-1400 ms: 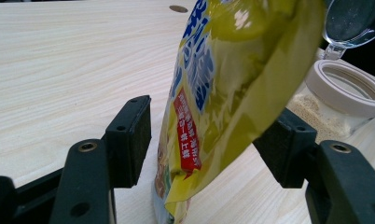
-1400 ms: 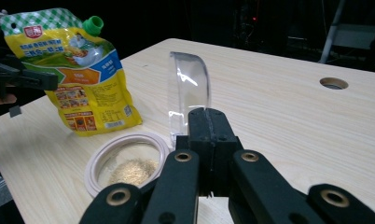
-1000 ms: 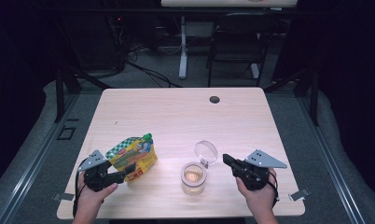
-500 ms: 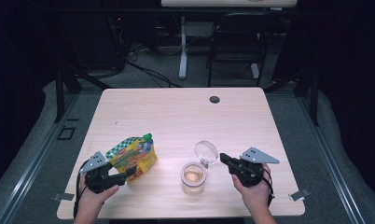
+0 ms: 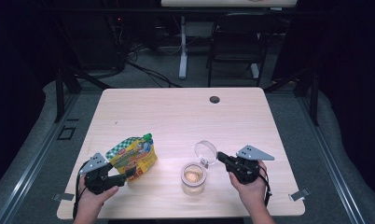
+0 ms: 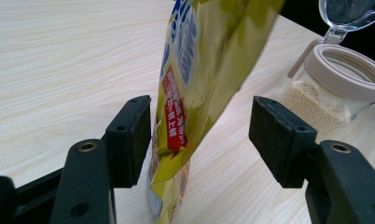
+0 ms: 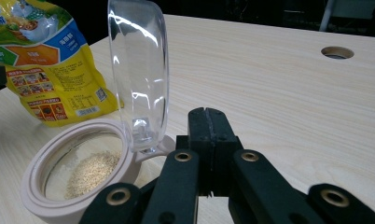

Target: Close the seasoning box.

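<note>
Movement, high view: right claw (image 5: 221, 160) has edged nearer the jar (image 5: 193, 177). Left gripper view: left claw (image 6: 199, 135) apart, straddling the pouch (image 6: 209, 56) left of the jar, seemingly unclamped. Right gripper view: claw together beside the jar's raised lid (image 7: 139, 70), likely closing it next.

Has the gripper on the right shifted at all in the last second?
Yes. The right gripper has slid left, closing on the jar with the raised lid; its jaws are shut.

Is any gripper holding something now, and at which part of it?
Nothing is gripped. The left gripper is open around the bottom edge of the yellow plastic food pouch. The right gripper is shut and empty, beside the clear jar's hinged lid.
</note>
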`<control>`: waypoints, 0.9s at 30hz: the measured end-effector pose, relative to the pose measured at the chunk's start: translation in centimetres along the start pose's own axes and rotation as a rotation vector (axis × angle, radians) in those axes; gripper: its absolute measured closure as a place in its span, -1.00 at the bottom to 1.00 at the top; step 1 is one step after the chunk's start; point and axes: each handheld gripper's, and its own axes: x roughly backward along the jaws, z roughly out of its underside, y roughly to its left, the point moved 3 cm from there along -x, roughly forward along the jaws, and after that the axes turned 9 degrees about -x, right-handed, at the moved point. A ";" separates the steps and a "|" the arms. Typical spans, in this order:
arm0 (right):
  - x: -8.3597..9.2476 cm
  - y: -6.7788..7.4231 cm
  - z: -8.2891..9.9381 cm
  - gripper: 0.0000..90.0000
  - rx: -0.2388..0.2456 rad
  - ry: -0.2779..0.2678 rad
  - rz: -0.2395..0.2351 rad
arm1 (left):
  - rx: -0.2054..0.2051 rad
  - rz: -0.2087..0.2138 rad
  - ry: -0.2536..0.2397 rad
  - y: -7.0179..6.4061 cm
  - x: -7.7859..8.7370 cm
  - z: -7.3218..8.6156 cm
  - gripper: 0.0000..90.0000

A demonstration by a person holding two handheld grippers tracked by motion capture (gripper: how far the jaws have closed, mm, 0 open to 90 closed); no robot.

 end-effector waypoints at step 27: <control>-0.8 0.2 0.1 1.00 -0.003 0.009 -0.007 | -0.002 -0.001 -0.002 0.1 0.0 0.0 -0.12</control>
